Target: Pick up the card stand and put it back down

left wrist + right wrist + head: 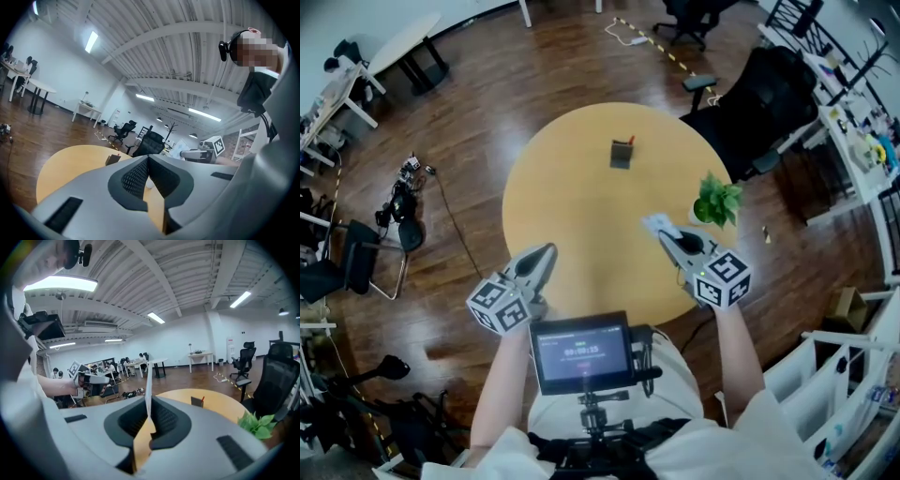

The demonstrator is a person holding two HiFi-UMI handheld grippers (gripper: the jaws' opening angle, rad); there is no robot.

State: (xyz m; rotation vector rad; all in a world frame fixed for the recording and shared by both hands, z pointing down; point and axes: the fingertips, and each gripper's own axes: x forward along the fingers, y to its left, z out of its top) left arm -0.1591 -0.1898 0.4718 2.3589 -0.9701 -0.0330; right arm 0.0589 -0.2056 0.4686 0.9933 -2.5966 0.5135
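The card stand [622,153], a small dark holder with a red bit at its top, stands on the far part of the round yellow table [572,225]. It also shows in the right gripper view [197,402] and in the left gripper view [112,159]. My right gripper [666,234] hovers over the table's near right, well short of the stand. It is shut on a thin white card [657,223], seen edge-on between the jaws [148,380]. At the near left edge my left gripper [549,249] is shut with nothing in it [148,159].
A small green potted plant [716,201] sits at the table's right edge, close to my right gripper. A black office chair [759,94] stands beyond the table at the right. Desks, chairs and cables ring the wooden floor.
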